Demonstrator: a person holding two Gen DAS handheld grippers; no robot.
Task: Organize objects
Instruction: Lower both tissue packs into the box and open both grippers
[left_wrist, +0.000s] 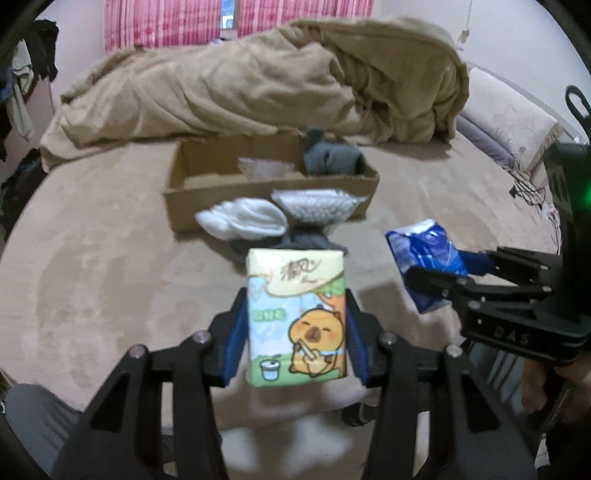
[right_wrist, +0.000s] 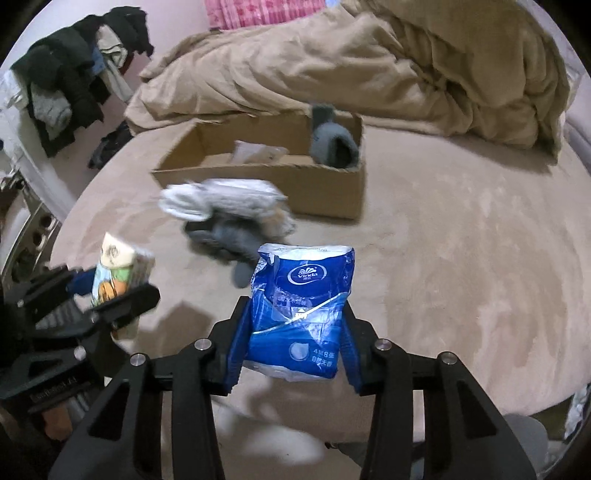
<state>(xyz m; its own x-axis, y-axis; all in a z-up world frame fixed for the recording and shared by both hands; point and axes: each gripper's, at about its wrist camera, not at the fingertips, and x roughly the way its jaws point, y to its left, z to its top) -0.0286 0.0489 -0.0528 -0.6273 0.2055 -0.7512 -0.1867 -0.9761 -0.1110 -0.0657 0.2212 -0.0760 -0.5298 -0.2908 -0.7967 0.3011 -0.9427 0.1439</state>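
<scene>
two grippers over a bed, each clamped on a tissue pack, a cardboard box beyond them.

the bed (left_wrist: 92, 266) carries a heaped tan blanket (left_wrist: 258, 81) at its far side, and in front of it an open cardboard box (left_wrist: 184, 206) holding a dark grey rolled garment (left_wrist: 328, 155) at its right end and a clear plastic bag (left_wrist: 264, 168) near the middle. just outside the box's near wall lie a white sock bundle (left_wrist: 243, 219), a bubble-wrap pouch (left_wrist: 317, 206) and a grey cloth (left_wrist: 306, 240) partly under them. the left gripper (left_wrist: 297, 321) has its blue pads pressed on both sides of a cartoon tissue pack (left_wrist: 297, 317), held upright above the bed. the right gripper (right_wrist: 295, 314) is closed the same way on a blue tissue pack (right_wrist: 301, 310). only the right wrist view shows the clothes pile (right_wrist: 74, 81) off the bed's left; only the left shows the pink curtain (left_wrist: 166, 22) and the pillow (left_wrist: 517, 125) at right.
</scene>
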